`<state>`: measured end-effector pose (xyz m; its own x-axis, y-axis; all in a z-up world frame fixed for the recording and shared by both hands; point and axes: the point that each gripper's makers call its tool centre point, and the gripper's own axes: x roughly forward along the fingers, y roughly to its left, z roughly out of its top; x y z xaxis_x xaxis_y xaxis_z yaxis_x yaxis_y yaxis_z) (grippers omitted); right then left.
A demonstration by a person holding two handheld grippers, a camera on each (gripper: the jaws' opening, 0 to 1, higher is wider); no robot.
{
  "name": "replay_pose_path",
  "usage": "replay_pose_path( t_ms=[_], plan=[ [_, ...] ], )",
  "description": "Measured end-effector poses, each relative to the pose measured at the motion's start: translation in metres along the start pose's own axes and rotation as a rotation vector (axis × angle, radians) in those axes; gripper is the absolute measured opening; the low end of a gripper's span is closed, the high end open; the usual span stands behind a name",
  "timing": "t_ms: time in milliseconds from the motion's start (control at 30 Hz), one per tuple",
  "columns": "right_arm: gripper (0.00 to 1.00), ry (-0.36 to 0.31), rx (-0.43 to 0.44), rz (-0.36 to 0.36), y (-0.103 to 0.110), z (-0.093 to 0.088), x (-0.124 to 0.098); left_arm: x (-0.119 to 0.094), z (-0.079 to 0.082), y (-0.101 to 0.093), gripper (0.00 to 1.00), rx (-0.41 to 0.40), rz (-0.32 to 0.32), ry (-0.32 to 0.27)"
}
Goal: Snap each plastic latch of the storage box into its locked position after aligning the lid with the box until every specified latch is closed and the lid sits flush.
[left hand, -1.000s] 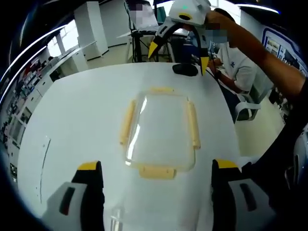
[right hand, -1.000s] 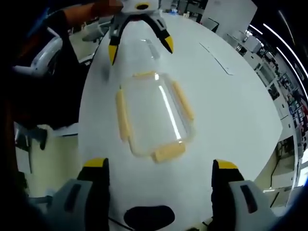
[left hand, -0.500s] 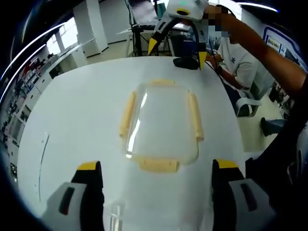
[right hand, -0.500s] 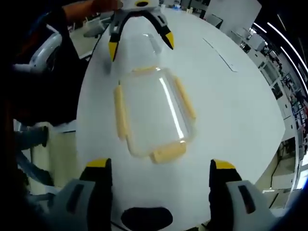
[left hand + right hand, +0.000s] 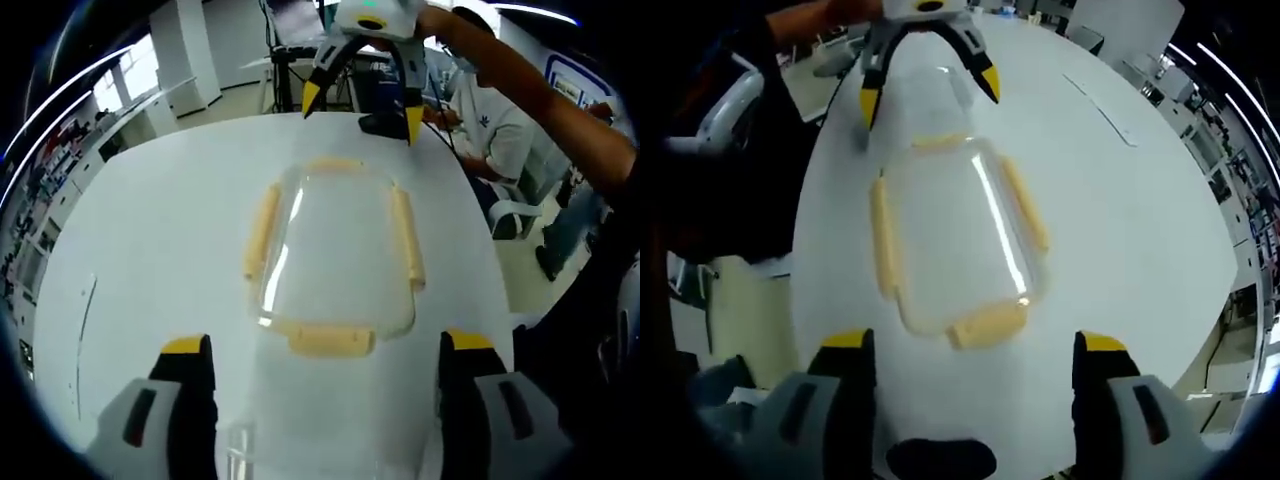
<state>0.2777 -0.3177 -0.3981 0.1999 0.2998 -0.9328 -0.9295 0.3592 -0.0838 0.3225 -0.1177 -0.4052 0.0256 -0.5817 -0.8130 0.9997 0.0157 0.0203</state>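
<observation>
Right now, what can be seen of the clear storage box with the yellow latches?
The storage box is a clear plastic rectangle with rounded corners, its see-through lid on, lying flat on the white table. Four pale yellow latches sit one per side, two long and two short. Glare streaks its top. It lies between the two open claws, neither touching it. Whether any latch is locked cannot be told.
</observation>
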Motion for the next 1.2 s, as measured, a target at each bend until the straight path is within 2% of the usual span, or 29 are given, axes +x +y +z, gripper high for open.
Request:
replay_pose_path(
  t_ms=[100,200,533,800,1000,1200],
  plan=[
    [0.80,0.003,0.001,0.003,-0.001,0.000,0.003,0.006,0.000,0.001,0.91,-0.013,-0.005,-0.005],
    [0.80,0.004,0.003,0.003,-0.002,-0.001,0.005,0.012,-0.005,0.001,0.91,-0.010,-0.008,0.020],
    [0.78,0.023,-0.007,0.004,-0.006,-0.006,0.008,0.017,-0.010,0.004,0.87,0.014,-0.002,0.045],
    [0.80,0.031,-0.003,0.010,-0.008,-0.010,0.016,0.020,-0.013,0.006,0.88,0.027,0.002,0.057],
    [0.74,0.039,-0.002,0.017,-0.010,-0.012,0.017,0.023,-0.011,0.006,0.86,0.023,-0.005,0.054],
    [0.74,0.061,-0.005,0.029,-0.007,-0.015,0.021,0.027,-0.014,0.008,0.85,0.021,-0.015,0.069]
  ],
)
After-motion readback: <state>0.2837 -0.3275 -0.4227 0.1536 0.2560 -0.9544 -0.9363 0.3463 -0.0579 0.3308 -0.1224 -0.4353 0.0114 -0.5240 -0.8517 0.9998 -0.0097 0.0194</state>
